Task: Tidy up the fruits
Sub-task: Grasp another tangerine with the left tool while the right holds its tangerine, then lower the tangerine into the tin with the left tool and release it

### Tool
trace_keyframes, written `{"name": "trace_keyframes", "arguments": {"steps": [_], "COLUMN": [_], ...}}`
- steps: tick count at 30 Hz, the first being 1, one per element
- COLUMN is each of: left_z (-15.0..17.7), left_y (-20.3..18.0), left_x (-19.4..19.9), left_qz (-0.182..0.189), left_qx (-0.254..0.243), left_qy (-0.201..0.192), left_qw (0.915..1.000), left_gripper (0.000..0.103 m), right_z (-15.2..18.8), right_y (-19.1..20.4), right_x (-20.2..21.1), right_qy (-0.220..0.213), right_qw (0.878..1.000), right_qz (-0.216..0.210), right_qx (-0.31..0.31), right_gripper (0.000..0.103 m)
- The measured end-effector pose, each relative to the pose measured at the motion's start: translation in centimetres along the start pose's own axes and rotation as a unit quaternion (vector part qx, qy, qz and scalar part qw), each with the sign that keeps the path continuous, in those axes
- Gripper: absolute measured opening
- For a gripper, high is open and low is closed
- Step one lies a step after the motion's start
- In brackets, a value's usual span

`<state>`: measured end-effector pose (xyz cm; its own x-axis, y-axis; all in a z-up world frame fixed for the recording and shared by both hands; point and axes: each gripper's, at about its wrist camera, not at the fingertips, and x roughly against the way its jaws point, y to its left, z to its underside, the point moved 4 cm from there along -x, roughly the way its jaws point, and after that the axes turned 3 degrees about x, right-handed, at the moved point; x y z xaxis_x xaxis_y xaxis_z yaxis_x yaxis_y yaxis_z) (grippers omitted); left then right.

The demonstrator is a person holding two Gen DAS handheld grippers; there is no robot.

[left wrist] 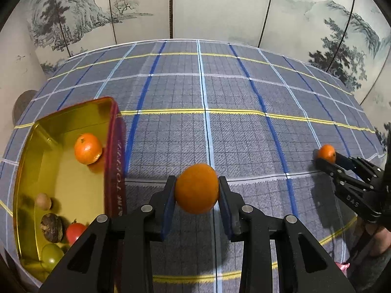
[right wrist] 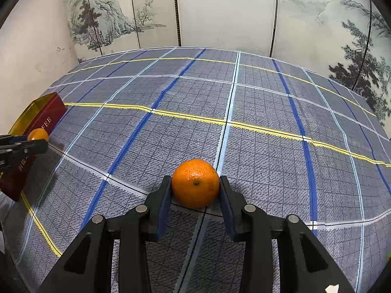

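Left hand-held gripper (left wrist: 196, 190) is pinching a mandarin (left wrist: 197, 188) betw. its blue pads (left wrist: 168, 206), jaws nearly closed on it; fruit is looking slightly blurred and clear of the plaid cloth, so prob. hanging in the air just right of the tin (left wrist: 36, 171). Right hand-held gripper (right wrist: 195, 188) is clamping a second mandarin (right wrist: 195, 183) the same way, jaws narrow; that one appears to be sitting on the bench (right wrist: 268, 146), well apart from the tin, though contact w/ the cloth is hard to confirm from this angle.

Risks from here:
- round, smooth peel is sitting near the pad tips; a quick swing twd. the tin could be letting it roll out fwd. and drop on the cloth;
- squeezing harder could be bruising or splitting soft fruit;
- the tin's red wall (left wrist: 114, 161) is standing betw. the left mandarin and the gold interior; a low carry could be clipping the rim and knocking the fruit loose or shoving the tin;
- inside, another mandarin (left wrist: 88, 148), a walnut (left wrist: 51, 227), a green fruit (left wrist: 51, 254) and a red one (left wrist: 74, 232) are already lying there; dropping from too high could be bouncing fruit back out;
- both grippers heading to the tin together could be colliding.
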<state>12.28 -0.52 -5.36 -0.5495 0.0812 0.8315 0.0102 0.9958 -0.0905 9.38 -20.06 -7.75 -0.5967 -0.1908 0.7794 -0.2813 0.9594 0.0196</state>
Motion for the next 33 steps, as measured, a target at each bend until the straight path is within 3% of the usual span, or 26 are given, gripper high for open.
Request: {"name": "trace_keyframes", "arguments": {"steps": [12,33], "left_z": [0.3,2.2], "left_y": [2.0,11.9], "left_x": [3.2,5.4], "left_qz": [-0.010,-0.075], "left_qx": [0.014,0.087], "left_qy": [-0.019,-0.022], "left_qw": [0.9997,0.9931], "left_gripper": [0.034,0.034], "right_z": [0.0,0.0], "right_y": [0.0,-0.1], "right_x": [0.0,0.0], "right_qy": [0.000,0.001], "right_qw": [1.000,1.000], "right_qz": [0.000,0.005], "right_qx": [0.000,0.003], "right_gripper": [0.035,0.035]}}
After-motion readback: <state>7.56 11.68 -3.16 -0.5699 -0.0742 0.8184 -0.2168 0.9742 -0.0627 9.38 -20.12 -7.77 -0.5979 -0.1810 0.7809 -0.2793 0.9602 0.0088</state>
